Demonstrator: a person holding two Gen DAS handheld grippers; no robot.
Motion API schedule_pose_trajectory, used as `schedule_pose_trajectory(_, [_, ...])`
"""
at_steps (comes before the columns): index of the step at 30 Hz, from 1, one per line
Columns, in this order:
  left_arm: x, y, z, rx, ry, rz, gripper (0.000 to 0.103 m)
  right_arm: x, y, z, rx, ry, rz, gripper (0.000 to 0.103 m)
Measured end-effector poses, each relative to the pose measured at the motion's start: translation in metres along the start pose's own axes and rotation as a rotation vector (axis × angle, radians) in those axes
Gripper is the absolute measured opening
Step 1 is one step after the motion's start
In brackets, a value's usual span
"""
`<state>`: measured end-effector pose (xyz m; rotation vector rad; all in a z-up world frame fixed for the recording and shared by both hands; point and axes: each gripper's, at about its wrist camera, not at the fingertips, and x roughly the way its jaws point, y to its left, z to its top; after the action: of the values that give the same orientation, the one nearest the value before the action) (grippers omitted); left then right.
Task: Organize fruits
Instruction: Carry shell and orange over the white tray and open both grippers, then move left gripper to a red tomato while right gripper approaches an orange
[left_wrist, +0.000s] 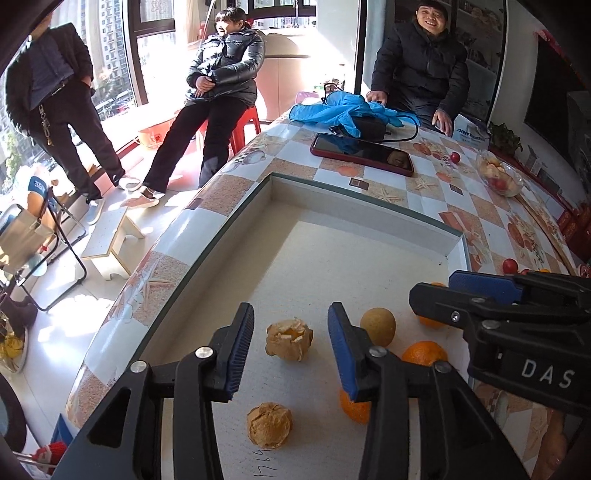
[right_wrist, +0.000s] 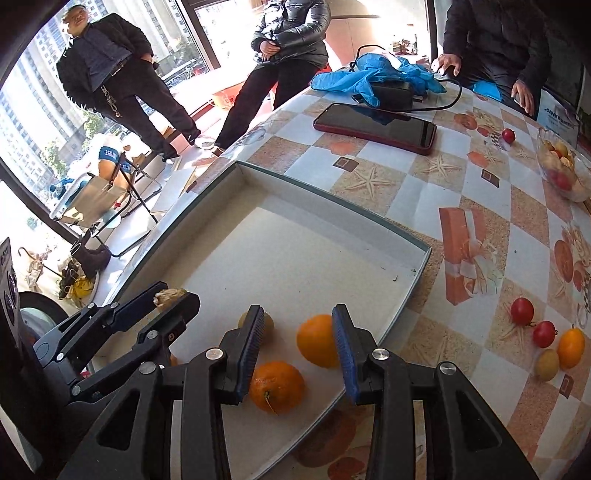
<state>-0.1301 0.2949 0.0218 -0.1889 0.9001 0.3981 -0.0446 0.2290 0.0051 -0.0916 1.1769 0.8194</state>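
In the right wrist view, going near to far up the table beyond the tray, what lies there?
Cluster of small red, yellow and orange fruits → dark phone → black power bank → blue cloth.

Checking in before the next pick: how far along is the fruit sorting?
Done: oranges and brown dried fruits lie in the white tray. In hand: nothing; both hand-held grippers, left and right, are open above it. Left: small tomatoes on the table.
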Motion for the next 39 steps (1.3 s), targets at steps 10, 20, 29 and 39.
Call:
schedule_pose_trajectory(10, [-0.015, -0.009, 0.0, 0.026, -0.049, 0.027, 0.08, -0.019, -0.009, -0.006, 0.014, -0.034, -0.025, 0.085])
schedule_pose_trajectory(20, [-0.04, -0.052, 0.009, 0.089, -0.06, -0.064, 0.081, -0.058, -0.077, -0.037, 0.12, -0.113, -0.146, 0.103])
schedule_pose_trajectory(29, [-0.037, -0.143, 0.022, 0.191, -0.014, -0.179, 0.081, -0.093, -0.184, -0.082, 0.315, -0.12, -0.332, 0.103])
schedule_pose_trajectory(39, [0.022, -0.226, 0.03, 0.278, 0.022, -0.144, 0.08, -0.097, -0.237, -0.09, 0.422, -0.147, -0.333, 0.103])
